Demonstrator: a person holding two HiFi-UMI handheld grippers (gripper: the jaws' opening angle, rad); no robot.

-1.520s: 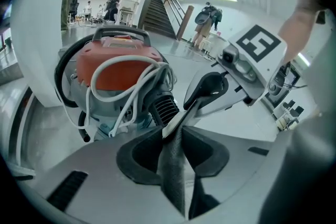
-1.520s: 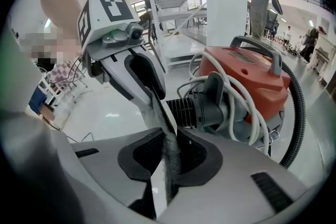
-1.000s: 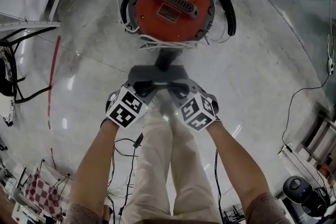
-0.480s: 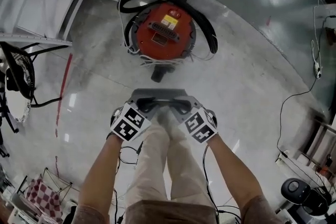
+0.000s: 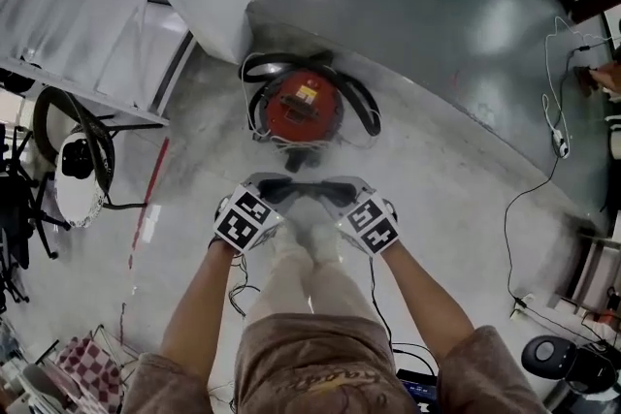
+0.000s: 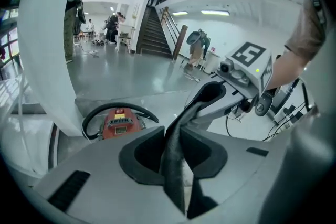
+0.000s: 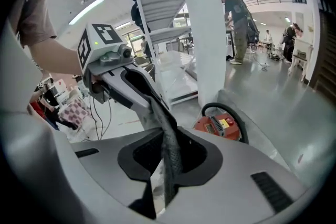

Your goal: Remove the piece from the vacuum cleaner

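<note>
Since the dark piece point(image 5: 307, 188) sits between my two tools, I keep them side by side, on the near side of the red vacuum cleaner point(image 5: 303, 109) and well apart from it. That way each end is pinched and the piece cannot drop. The left gripper point(image 6: 176, 155) is almost closed, and its jaws squeeze the thin piece. The right gripper point(image 7: 167, 157) is almost closed too and squeezes the other end. The piece touches no part of the vacuum cleaner, so I think it is already off.
</note>
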